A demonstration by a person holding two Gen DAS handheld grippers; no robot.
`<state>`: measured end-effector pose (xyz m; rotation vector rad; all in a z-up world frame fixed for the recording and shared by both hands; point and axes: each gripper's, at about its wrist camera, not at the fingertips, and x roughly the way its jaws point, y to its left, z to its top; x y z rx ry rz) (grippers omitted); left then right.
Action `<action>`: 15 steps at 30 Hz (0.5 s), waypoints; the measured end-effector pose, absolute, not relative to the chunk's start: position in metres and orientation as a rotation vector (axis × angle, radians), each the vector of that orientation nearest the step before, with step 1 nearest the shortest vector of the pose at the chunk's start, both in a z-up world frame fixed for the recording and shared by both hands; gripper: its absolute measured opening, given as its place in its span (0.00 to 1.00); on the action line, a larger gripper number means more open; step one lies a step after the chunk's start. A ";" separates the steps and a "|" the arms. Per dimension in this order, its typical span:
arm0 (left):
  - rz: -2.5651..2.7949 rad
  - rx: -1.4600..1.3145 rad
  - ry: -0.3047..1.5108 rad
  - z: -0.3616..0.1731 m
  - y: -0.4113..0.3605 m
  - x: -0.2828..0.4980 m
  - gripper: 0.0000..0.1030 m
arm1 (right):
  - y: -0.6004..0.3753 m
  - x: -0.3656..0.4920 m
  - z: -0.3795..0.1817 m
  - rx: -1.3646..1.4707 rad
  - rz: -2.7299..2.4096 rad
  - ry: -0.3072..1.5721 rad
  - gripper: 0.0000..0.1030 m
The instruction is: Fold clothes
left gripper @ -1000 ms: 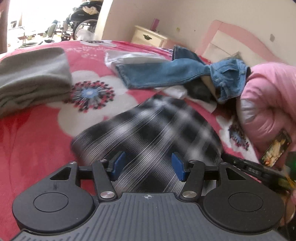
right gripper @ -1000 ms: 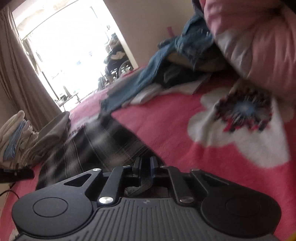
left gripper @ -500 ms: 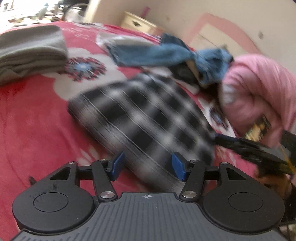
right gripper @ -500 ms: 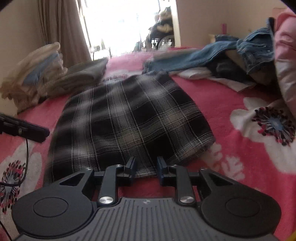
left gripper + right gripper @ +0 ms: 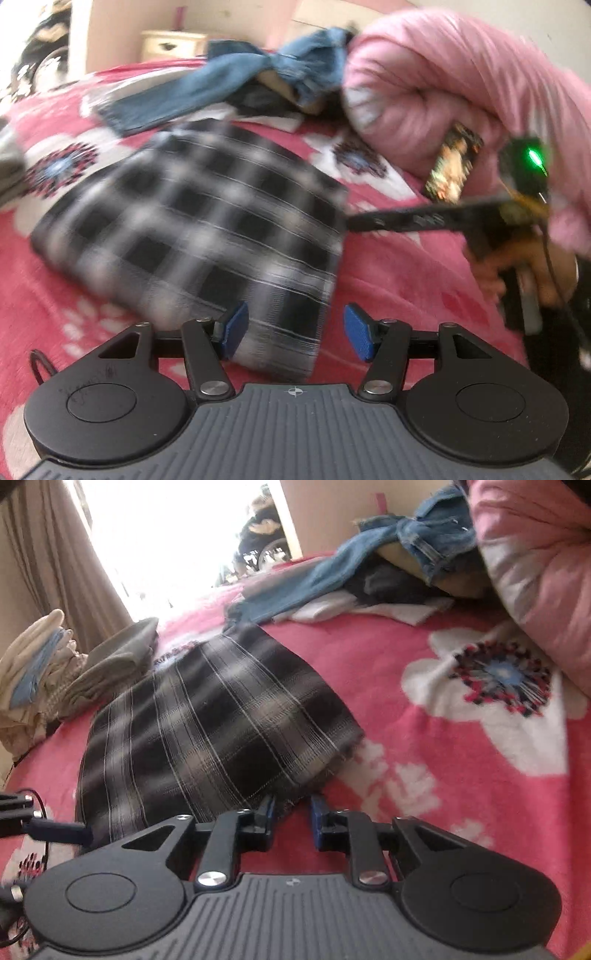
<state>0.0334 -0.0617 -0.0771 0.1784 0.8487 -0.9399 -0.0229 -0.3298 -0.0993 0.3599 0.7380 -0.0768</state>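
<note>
Plaid garment flat on bed, both claws apart & empty.

Left view, l→r: left gripper (image 5: 293, 334) fingers wide apart over near hem of plaid garment (image 5: 192, 225), frame centre; jeans (image 5: 192, 92) upper mid; right gripper (image 5: 413, 219) at its right edge. Right view: plaid centre-left, right gripper (image 5: 291, 818) slightly apart by near corner. My guess: if folding again, pinch both near corners evenly, keep edges aligned.
</note>
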 end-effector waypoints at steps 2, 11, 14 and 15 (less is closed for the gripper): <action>-0.938 0.230 0.828 -0.083 -0.069 0.027 0.56 | -0.332 -0.023 -0.101 0.407 -0.071 0.694 0.11; -0.936 0.415 0.751 -0.097 -0.080 0.006 0.56 | -0.344 -0.056 -0.082 0.508 -0.104 0.563 0.13; -0.944 0.403 0.747 -0.098 -0.077 0.007 0.56 | -0.331 -0.047 -0.069 0.441 -0.051 0.498 0.13; -0.945 0.398 0.749 -0.098 -0.076 0.007 0.56 | -0.326 -0.042 -0.066 0.416 -0.031 0.479 0.13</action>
